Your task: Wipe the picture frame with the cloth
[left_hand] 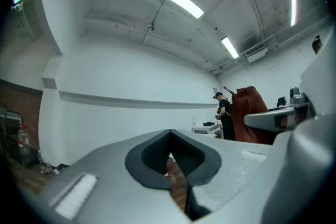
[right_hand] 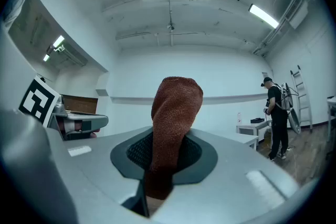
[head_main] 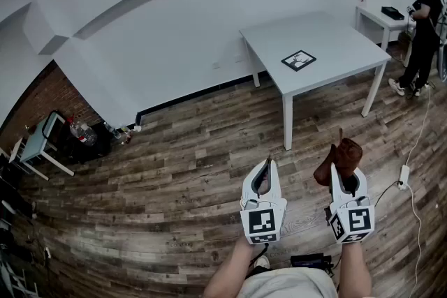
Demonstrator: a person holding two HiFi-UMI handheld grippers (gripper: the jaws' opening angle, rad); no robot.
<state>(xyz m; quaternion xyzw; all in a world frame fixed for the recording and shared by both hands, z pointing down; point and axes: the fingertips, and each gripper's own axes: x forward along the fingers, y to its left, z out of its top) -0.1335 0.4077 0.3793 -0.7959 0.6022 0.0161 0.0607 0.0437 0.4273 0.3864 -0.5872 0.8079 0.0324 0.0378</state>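
A black picture frame (head_main: 299, 60) lies flat on the white table (head_main: 328, 73), well ahead of both grippers. My right gripper (head_main: 344, 174) is shut on a brown cloth (head_main: 337, 159), which sticks up out of its jaws (right_hand: 170, 123) and shows beside the left gripper too (left_hand: 251, 113). My left gripper (head_main: 264, 174) is held beside it at the same height, jaws shut with nothing between them. Both grippers hang over the wooden floor, short of the table.
A person in black (head_main: 422, 28) stands at the far right by a small white table (head_main: 380, 16). A cable with a power strip (head_main: 403, 176) lies on the floor at the right. A chair and clutter (head_main: 49, 139) sit at the left by the wall.
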